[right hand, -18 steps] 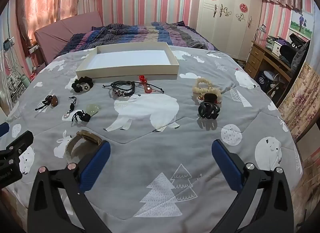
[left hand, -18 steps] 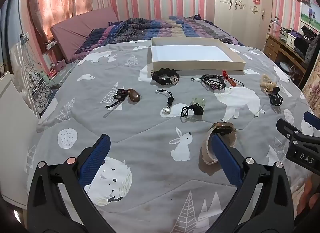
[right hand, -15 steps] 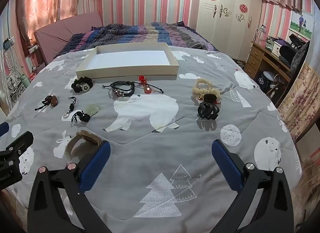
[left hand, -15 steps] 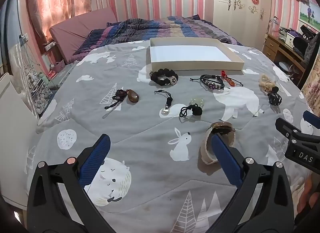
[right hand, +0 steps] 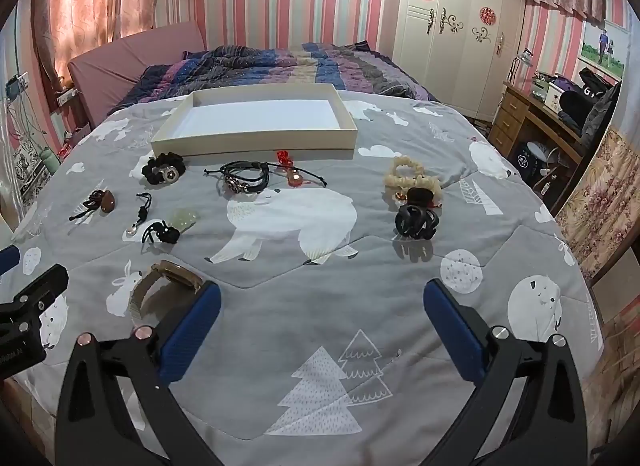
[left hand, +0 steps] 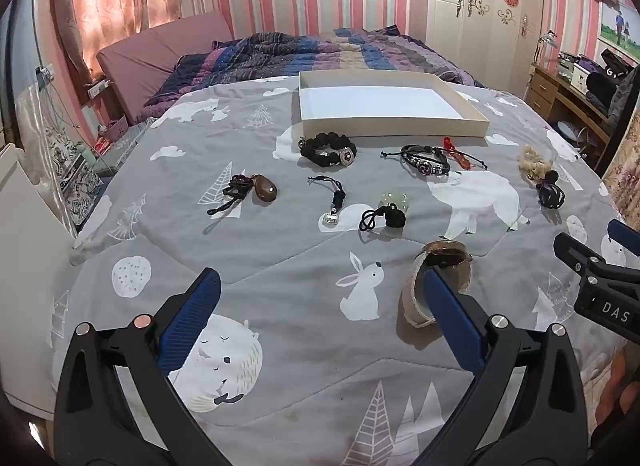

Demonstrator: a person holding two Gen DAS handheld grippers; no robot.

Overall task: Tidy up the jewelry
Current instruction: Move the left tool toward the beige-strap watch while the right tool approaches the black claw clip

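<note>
I have both tools spread wide over the grey animal-print quilt (left hand: 280,258) with nothing between the pads. The left gripper (left hand: 320,294) fills the bottom of its view, and its right blue pad covers part of the gold-cased watch with a pale strap (left hand: 416,290), so I cannot tell how the strap lies underneath. In the right wrist view the right gripper (right hand: 322,298) stands just as released, and the same watch sits at lower left, half hidden behind the left pad.

The shallow cream cardboard tray (right hand: 256,143) lies upper centre, holding nothing. In front of it — all loose on the quilt — lie the black beaded bracelet with a round silver charm (left hand: 328,149), the black cord bracelet with a metal medallion (left hand: 426,159) and a small red knotted charm (left hand: 456,149). Mid-left is a brown oval stone pendant on a dark cord (left hand: 264,189); centre, a silver charm on a black cord (left hand: 332,217) and a pale green stone piece (left hand: 394,198), partly covered by its black knot.

At right the cream scrunchie (right hand: 412,177) touches a black claw clip (right hand: 416,221); something red between them is too small to read. The other gripper is cut off at each frame's edge.
</note>
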